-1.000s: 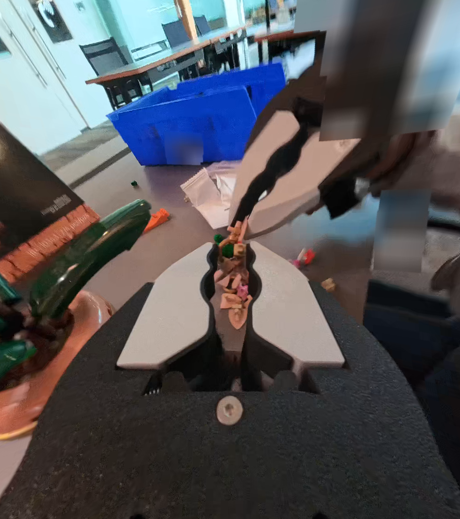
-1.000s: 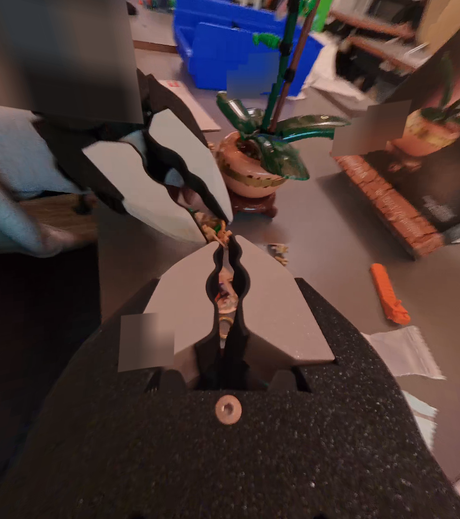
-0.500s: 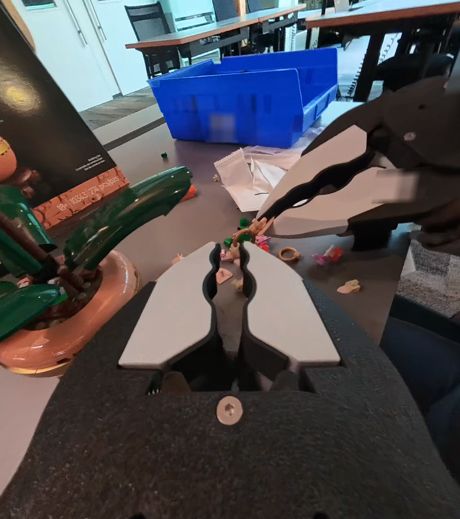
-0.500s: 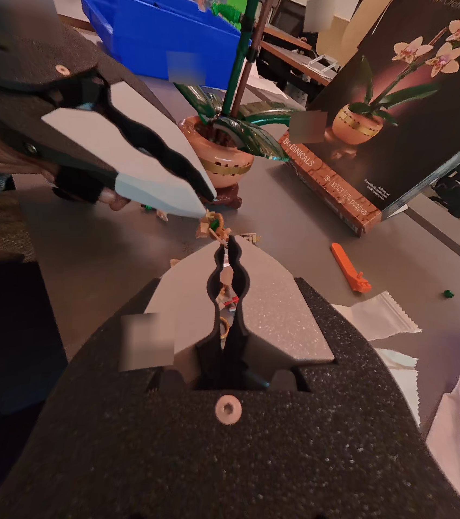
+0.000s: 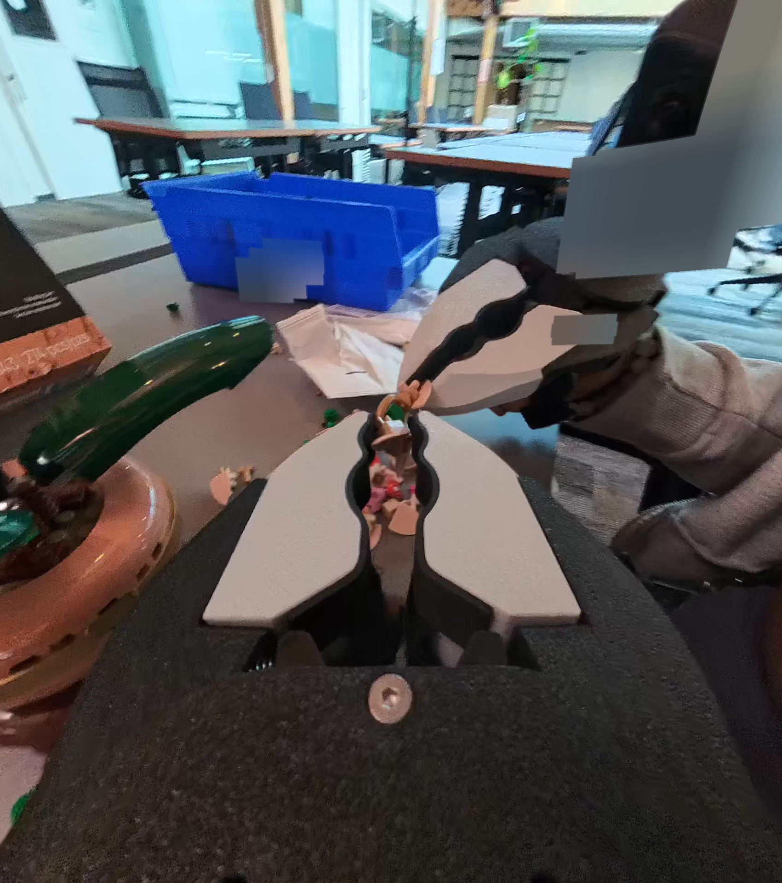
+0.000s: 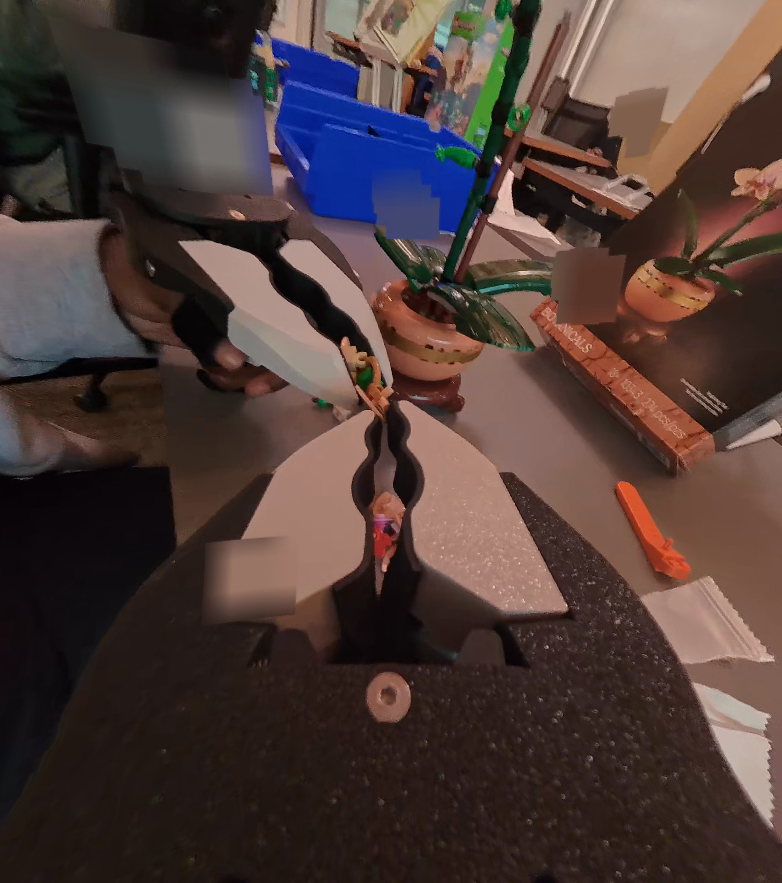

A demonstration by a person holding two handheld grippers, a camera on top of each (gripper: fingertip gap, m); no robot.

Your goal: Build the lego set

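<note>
My left gripper (image 5: pixel 391 423) is shut on a small tan and green flower assembly (image 5: pixel 394 414) at its fingertips. My right gripper (image 6: pixel 385 412) is shut on a thin tan petal piece (image 6: pixel 380 405) and presses it against that assembly (image 6: pixel 366 375). The two grippers meet tip to tip above the table. The right gripper (image 5: pixel 415 389) comes in from the right in the left wrist view. The left gripper (image 6: pixel 372 387) comes in from the left in the right wrist view. The built orchid pot (image 6: pixel 422 334) with green leaves and a tall stem (image 6: pixel 498 143) stands just behind them.
Loose pink and tan pieces (image 5: pixel 393 501) lie on the table under the grippers. The pot (image 5: pixel 45 549) and a leaf (image 5: pixel 150 392) are close on the left. A blue bin (image 5: pixel 293 229), empty bags (image 5: pixel 346 353), the set's box (image 6: pixel 713 286) and an orange separator tool (image 6: pixel 649 535) surround the work spot. The tips of both grippers are at nearly the same place. The left tips stand about 8 centimetres off the built orchid pot (image 6: pixel 422 334). The left camera catches it too, in the left wrist view (image 5: pixel 156 496).
Both grippers have stayed tip to tip on the small assembly while tilting and shifting above the table. The left gripper has closed tighter on it and moved nearer the pot.
</note>
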